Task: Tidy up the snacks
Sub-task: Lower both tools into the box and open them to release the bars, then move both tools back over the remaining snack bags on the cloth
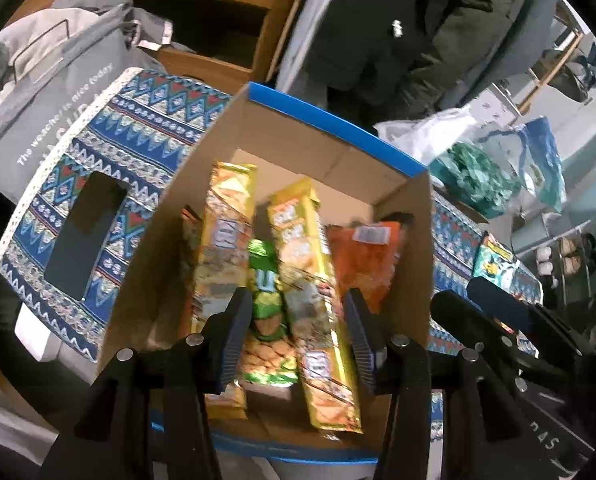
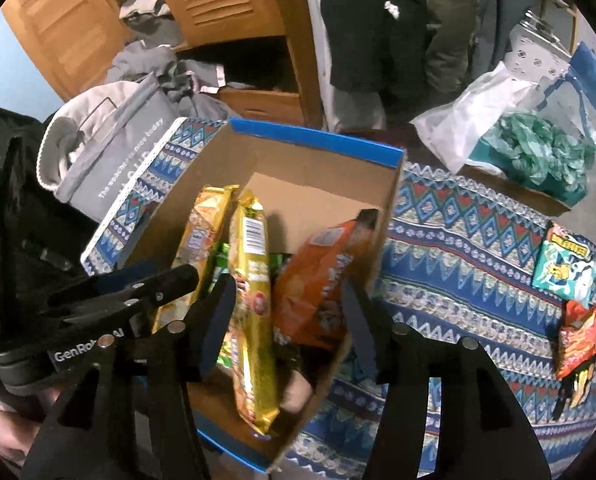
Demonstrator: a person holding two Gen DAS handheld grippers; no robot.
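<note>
Cardboard box point(image 2: 318, 168) on patterned desk point(image 2: 458, 240): holds gold cracker packs point(image 1: 318, 280), orange bag point(image 2: 322, 280), green pack point(image 1: 263, 296). Two small snack packets point(image 2: 570, 276) outside, right of box, likely remaining. Left gripper point(image 1: 298, 340), right gripper point(image 2: 289, 328) above box: jaws parted, gripping nothing.

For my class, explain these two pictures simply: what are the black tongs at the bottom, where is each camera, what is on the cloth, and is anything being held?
There is no robot here. A person holds a hand-held gripper in each hand, each carrying a camera that looks along its two fingers. One picture comes from the left hand-held gripper, the other from the right hand-held gripper. Both hover over an open cardboard box on a patterned cloth. Inside stand two yellow biscuit packs, a green packet and an orange bag. Two small snack packets lie outside on the cloth. Both sets of jaws stand apart, gripping nothing.
</note>
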